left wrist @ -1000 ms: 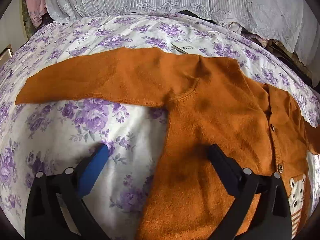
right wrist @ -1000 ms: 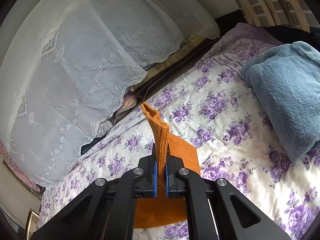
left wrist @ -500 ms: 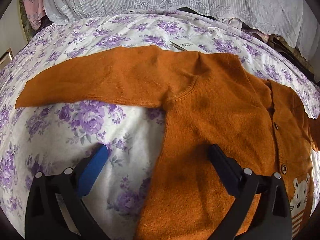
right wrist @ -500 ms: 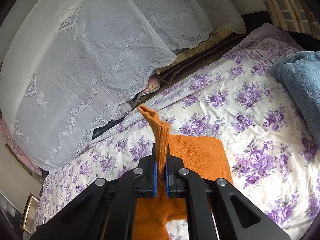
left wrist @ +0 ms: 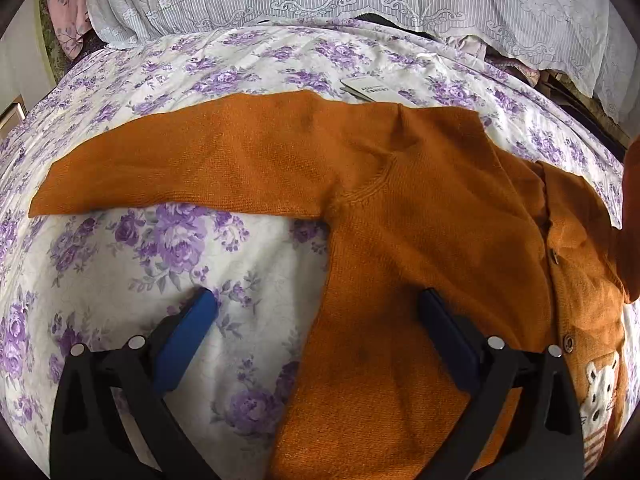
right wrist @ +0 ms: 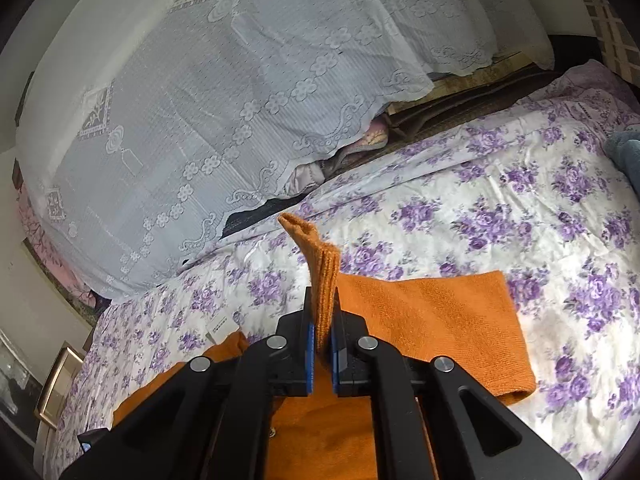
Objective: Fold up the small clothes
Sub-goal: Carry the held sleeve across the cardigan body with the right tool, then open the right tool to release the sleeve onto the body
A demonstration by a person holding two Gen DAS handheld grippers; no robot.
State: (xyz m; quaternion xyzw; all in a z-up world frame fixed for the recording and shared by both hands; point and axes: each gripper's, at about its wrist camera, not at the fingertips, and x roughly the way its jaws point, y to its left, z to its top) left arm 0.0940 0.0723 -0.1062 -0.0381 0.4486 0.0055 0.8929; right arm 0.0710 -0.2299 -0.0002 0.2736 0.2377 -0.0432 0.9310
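A small orange knit cardigan (left wrist: 420, 240) lies spread flat on a bed, front side up. In the left wrist view one sleeve (left wrist: 192, 168) stretches straight out to the left, its cuff at the far left end, so the garment's long axis runs left to right. The button placket and a white bear patch (left wrist: 600, 384) sit at the right edge, hem toward the near side. The left tool (left wrist: 316, 312) hovers low over the sweater's side edge with its two fingers wide apart, one above the sheet, one above the knit. The right tool (right wrist: 321, 320) is clamped on the other sleeve's cuff (right wrist: 316, 256), which stands up between its fingers, the sleeve folded beyond it. The bedsheet (left wrist: 160, 264) is white with purple roses. A paper tag (left wrist: 368, 89) lies just past the shoulder. White lace curtains (right wrist: 224, 92) hang at the far side.
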